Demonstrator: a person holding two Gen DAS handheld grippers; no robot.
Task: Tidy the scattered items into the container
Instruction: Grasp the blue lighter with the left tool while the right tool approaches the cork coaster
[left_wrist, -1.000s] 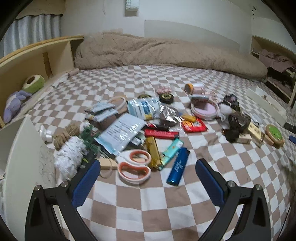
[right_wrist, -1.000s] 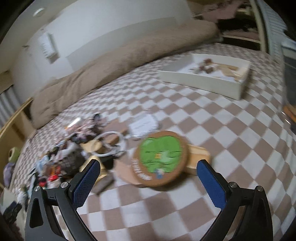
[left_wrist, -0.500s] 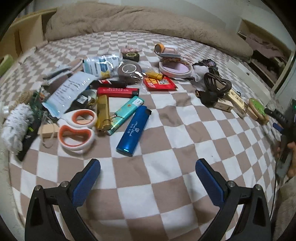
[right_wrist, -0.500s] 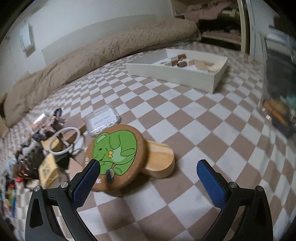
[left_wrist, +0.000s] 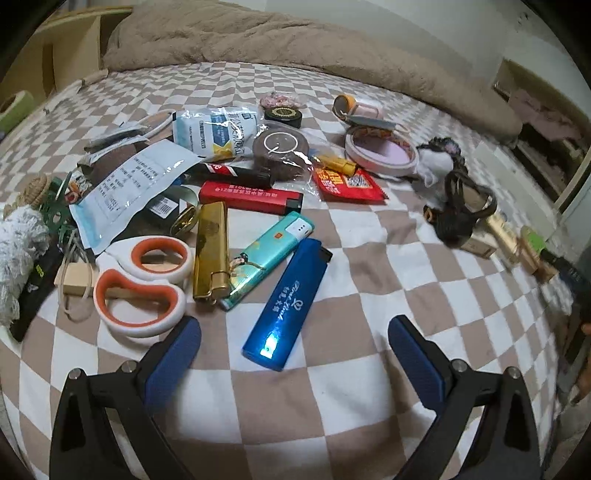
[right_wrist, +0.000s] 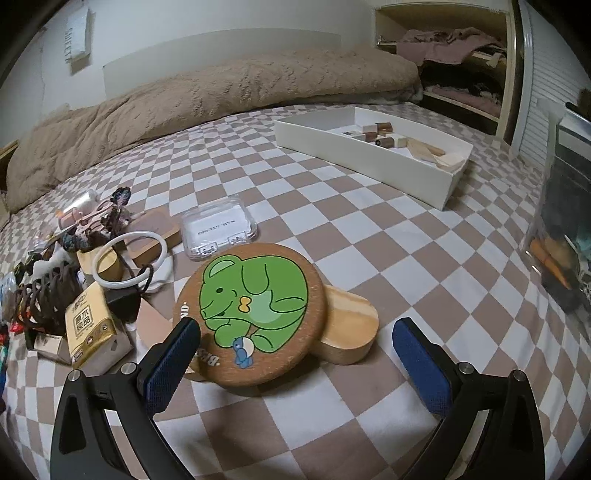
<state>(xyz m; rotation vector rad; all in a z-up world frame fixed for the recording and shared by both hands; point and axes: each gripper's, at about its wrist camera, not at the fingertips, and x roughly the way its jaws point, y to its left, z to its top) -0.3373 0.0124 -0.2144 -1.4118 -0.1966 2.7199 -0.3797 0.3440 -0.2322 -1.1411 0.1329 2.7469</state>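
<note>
Right wrist view: white tray (right_wrist: 388, 157) on bed holds small blocks (right_wrist: 384, 134), wooden pieces (right_wrist: 428, 151). Right claw (right_wrist: 295, 350) apart, empty; left claw (left_wrist: 293, 350) likewise.

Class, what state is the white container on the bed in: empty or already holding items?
Already holding items: the white container has small wooden blocks and a flat wooden piece inside.

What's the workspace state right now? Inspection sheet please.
Surface: checkered bedsheet, soft, creased.
Job's things: blue lighter, teal lighter, gold lighter, scissors, cork coaster leaning on wooden block; white tray part-filled.
Clutter: packets, tape, hair ties piled left.
Grippers: left gripper open before blue lighter; right gripper open around coaster.
Cables: nothing seen.
Surroundings: brown duvet, shelves.
</note>
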